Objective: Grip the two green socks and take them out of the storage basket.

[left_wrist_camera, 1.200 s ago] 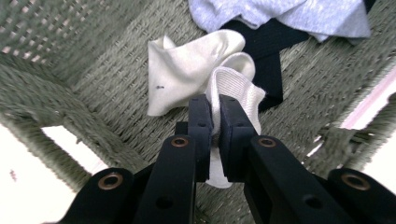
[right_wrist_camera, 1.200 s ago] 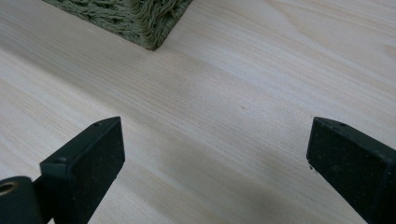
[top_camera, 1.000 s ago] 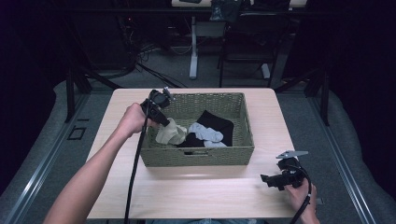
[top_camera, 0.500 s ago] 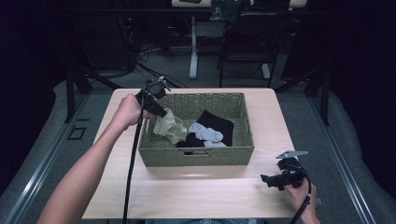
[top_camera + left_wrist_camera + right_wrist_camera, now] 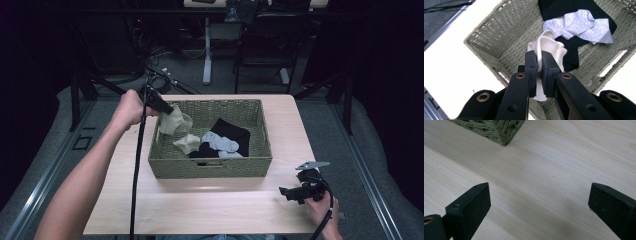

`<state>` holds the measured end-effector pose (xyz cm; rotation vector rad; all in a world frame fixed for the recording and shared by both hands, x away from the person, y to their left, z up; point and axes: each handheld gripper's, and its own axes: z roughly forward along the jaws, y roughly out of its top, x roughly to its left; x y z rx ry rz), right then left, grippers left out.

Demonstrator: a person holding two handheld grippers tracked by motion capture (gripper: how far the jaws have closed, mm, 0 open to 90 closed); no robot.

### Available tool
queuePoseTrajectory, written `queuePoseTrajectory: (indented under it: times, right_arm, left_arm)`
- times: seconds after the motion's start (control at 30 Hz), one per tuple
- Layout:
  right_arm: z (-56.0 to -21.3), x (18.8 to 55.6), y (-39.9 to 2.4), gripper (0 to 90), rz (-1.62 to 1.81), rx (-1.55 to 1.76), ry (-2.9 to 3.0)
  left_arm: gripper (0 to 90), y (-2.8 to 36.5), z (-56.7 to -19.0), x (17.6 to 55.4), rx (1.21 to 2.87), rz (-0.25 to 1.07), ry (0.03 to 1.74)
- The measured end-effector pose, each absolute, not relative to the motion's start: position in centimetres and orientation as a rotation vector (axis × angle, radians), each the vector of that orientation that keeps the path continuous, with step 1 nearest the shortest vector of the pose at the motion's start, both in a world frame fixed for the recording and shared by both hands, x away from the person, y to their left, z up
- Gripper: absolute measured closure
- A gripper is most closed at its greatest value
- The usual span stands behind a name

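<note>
A green woven basket (image 5: pixel 210 167) sits mid-table and holds socks: a cream one (image 5: pixel 187 143), a grey one (image 5: pixel 220 142) and black ones (image 5: pixel 234 132). My left gripper (image 5: pixel 162 107) is shut on another cream sock (image 5: pixel 174 122), which hangs above the basket's left end. In the left gripper view, the cream sock (image 5: pixel 550 48) is pinched between the black jaws of the left gripper (image 5: pixel 539 65), over the basket (image 5: pixel 499 37) and the grey sock (image 5: pixel 581 25). My right gripper (image 5: pixel 295 192) rests open at the table's near right; its right gripper view shows bare wood between the wide-apart fingers (image 5: pixel 471 207).
The light wood table (image 5: pixel 200 210) has bare surface in front of and left of the basket. A basket corner (image 5: pixel 496 131) shows in the right gripper view. The left gripper's cable (image 5: pixel 137 165) trails down along the forearm. Chairs and stands lie beyond the table's far edge.
My left gripper has risen out of the basket toward its left rim, lifting a cream sock clear of the pile. The right gripper has stayed put.
</note>
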<state>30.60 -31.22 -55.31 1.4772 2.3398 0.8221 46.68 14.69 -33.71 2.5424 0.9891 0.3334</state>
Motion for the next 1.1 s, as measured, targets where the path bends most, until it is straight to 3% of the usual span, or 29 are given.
queuePoseTrajectory:
  times: [0.6,1.1]
  right_arm:
    - [-55.4,30.6,-31.2,3.6,0.817,1.478,2.345]
    - [-55.2,30.6,-31.2,3.6,0.801,1.470,2.351]
  left_arm:
    - [84.8,20.4,-30.3,45.7,2.415,0.413,1.090]
    - [84.8,27.2,-30.6,44.9,2.343,0.481,1.289]
